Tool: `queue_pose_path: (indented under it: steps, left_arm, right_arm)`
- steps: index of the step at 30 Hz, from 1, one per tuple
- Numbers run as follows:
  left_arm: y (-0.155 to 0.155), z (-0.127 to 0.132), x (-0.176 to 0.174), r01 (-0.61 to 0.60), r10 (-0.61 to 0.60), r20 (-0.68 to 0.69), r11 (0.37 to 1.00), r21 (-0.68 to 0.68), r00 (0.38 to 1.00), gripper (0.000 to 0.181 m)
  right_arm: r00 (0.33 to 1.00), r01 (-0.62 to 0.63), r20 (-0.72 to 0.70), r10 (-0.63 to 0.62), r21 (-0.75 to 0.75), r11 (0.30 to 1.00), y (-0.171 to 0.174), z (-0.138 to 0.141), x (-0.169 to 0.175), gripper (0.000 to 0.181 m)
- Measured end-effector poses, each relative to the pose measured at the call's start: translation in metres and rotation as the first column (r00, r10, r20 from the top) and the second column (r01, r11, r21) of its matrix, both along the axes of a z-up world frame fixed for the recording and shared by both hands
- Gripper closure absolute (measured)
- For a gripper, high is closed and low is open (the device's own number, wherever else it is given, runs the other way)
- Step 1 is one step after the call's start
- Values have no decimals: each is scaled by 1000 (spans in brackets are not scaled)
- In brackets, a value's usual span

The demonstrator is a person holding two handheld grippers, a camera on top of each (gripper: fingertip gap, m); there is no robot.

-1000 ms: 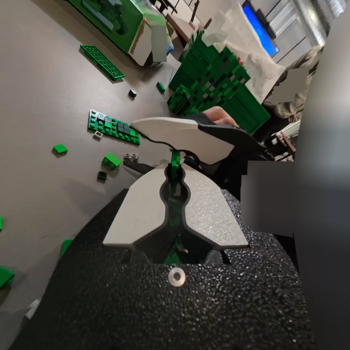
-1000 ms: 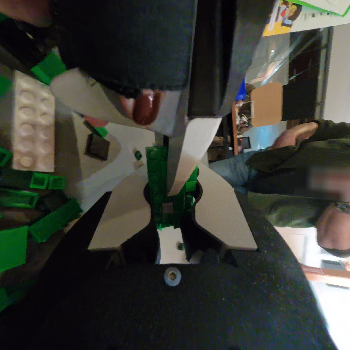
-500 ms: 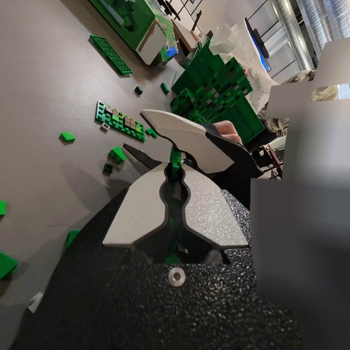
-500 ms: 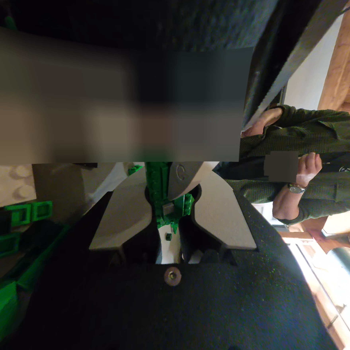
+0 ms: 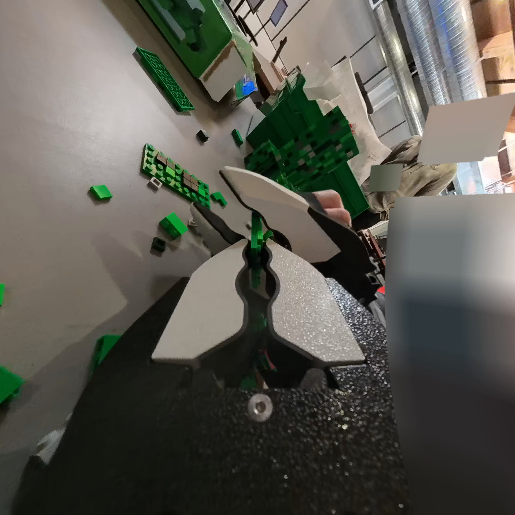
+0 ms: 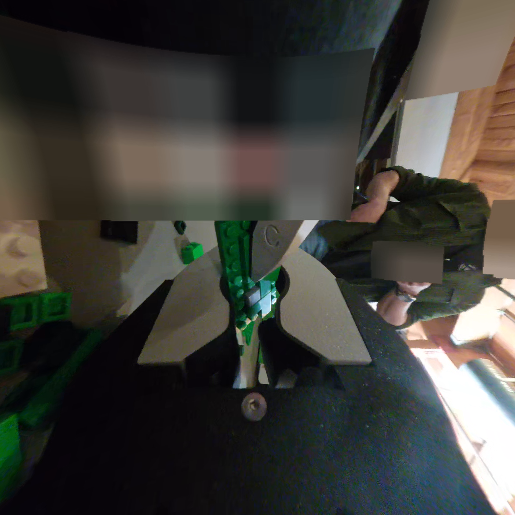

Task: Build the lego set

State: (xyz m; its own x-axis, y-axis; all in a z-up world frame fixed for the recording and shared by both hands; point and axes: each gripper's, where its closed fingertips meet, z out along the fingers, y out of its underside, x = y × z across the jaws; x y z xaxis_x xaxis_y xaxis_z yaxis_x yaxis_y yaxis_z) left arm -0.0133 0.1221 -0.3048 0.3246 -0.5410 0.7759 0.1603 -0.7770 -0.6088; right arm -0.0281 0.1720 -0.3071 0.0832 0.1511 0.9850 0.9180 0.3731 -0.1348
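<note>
A small green lego plate assembly (image 5: 255, 237) with dark and grey tiles (image 6: 255, 296) is held in the air above the grey table (image 5: 55, 145), edge-on in both views. My left gripper (image 5: 256, 246) is shut on one end of it. My right gripper (image 6: 252, 266) is shut on the other end; it shows ahead in the left wrist view (image 5: 276, 214), crossing over my left fingertips. A finger of the left gripper (image 6: 274, 248) lies against the plate in the right wrist view. Much of the right wrist view is blurred over.
A large green built model (image 5: 303, 145) stands behind the grippers. A tiled green plate (image 5: 175, 175), a long green plate (image 5: 164, 78), the set's box (image 5: 195, 30) and several loose green bricks (image 5: 172, 224) lie on the table. A person in an olive jacket (image 6: 434, 211) sits beyond. Some 5 centimeters of space lies between my two pairs of fingers. The large green built model (image 5: 303, 145) is about 20 centimeters from both grippers' fingertips.
Both grippers have kept hold of the green assembly and tilted together. The table's pieces have slid across the left wrist view. In the right wrist view the assembly has turned more edge-on.
</note>
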Motion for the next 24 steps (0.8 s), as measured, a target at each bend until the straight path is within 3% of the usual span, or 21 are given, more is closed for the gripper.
queue_pose_path:
  steps: [7, 12, 15, 19, 24]
  left_arm:
    - [3, -1, -2, -32, 36, -58, 997, 63, 998, 176]
    - [4, 1, -3, -37, 40, -41, 997, 64, 998, 176]
    - [0, 0, 1, -2, 6, -56, 997, 74, 998, 176]
    - [-8, -4, 9, 68, -55, -121, 992, 106, 991, 176]
    - [-13, -5, 14, 107, -86, -155, 985, 134, 984, 176]
  right_arm:
    - [996, -8, -87, -17, -272, 962, 2, -16, 17, 140]
    - [992, -32, -128, -16, -363, 931, 2, -18, 26, 131]
    - [994, -58, -104, 24, -344, 937, 0, -17, 21, 130]
    - [981, -193, -32, 192, -279, 941, -21, -15, 1, 132]
    - [979, -198, -14, 204, -296, 934, -25, -18, -6, 133]
